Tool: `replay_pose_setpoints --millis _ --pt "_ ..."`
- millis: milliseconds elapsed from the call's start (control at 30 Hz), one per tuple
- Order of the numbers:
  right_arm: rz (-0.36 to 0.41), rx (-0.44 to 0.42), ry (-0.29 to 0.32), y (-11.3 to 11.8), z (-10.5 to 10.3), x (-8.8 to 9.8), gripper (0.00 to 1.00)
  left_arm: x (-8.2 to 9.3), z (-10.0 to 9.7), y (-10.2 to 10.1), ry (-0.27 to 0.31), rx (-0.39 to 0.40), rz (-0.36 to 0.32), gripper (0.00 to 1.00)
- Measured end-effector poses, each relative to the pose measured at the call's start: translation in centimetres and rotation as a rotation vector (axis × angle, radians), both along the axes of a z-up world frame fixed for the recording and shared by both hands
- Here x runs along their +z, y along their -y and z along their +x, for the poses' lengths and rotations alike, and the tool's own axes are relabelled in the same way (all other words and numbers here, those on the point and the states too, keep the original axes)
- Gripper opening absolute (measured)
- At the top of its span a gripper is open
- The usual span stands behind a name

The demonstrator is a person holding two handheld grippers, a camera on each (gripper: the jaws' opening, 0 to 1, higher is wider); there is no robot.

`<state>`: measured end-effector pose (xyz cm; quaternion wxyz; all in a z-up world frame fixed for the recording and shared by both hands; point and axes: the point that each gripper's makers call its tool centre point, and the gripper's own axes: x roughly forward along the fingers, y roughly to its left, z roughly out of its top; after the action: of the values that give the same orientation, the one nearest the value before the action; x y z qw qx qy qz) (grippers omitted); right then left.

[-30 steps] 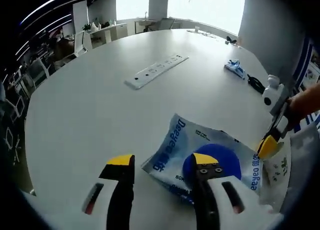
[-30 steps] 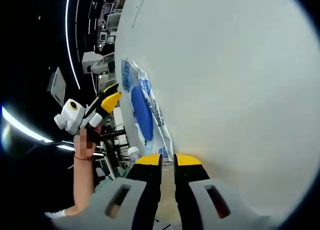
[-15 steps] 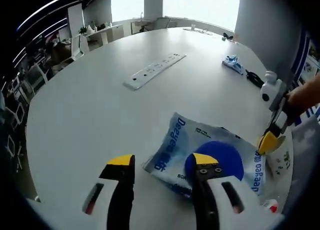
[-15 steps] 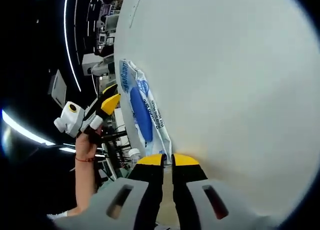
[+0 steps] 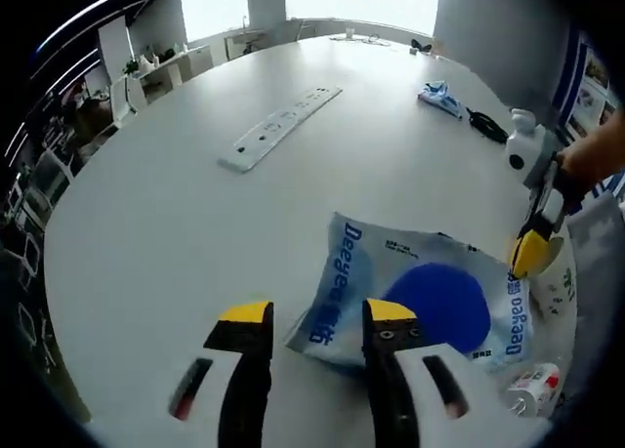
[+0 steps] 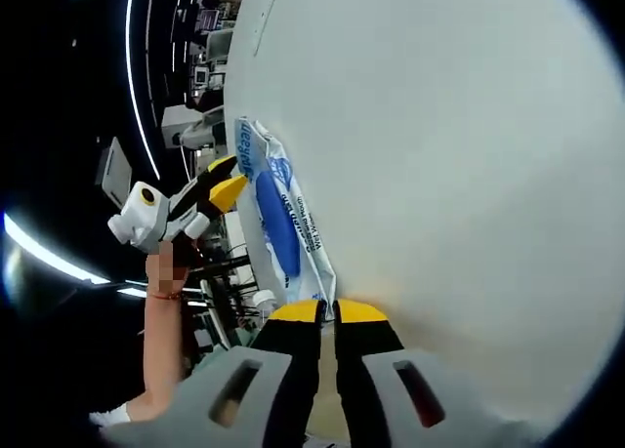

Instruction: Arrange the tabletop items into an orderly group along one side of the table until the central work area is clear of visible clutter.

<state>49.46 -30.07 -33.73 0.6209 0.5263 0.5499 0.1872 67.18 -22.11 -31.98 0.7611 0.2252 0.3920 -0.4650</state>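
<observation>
1. Left gripper view: the left gripper (image 5: 317,316) has narrowed its jaws a little since a moment ago, and they hold nothing; the bag (image 5: 422,297) lies just ahead, near the table (image 5: 146,233) edge.
2. Right gripper view: the right gripper (image 6: 326,309) stays pinched on the bag's (image 6: 278,224) corner, so the bag seems nearly placed at the side.

1. The left tool (image 5: 317,323) now has its jaws closer together, just at the blue-and-white packet's (image 5: 430,297) near edge.
2. A small red-and-white item (image 5: 532,387), possibly a bottle, now lies beside the packet.
</observation>
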Motion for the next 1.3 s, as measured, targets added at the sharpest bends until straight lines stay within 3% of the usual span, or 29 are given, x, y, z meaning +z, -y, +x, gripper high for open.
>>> replay_pose_setpoints --millis 267,633,733,1300 --pt "0.002 -0.005 0.000 0.0 0.1 0.0 0.01 -1.1 -0.5 0.4 -0.029 -0.083 0.041 0.22" --pt "-0.002 -0.024 0.012 0.3 0.7 0.1 0.01 -1.4 -0.3 0.2 -0.035 -0.105 0.052 0.14" --pt "-0.004 -0.036 0.015 0.5 0.9 0.2 0.01 -1.5 -0.4 0.2 -0.032 -0.115 0.057 0.07" --pt "-0.005 -0.085 0.025 0.9 1.7 0.2 0.00 -1.5 -0.1 0.4 -0.058 -0.053 0.043 0.00"
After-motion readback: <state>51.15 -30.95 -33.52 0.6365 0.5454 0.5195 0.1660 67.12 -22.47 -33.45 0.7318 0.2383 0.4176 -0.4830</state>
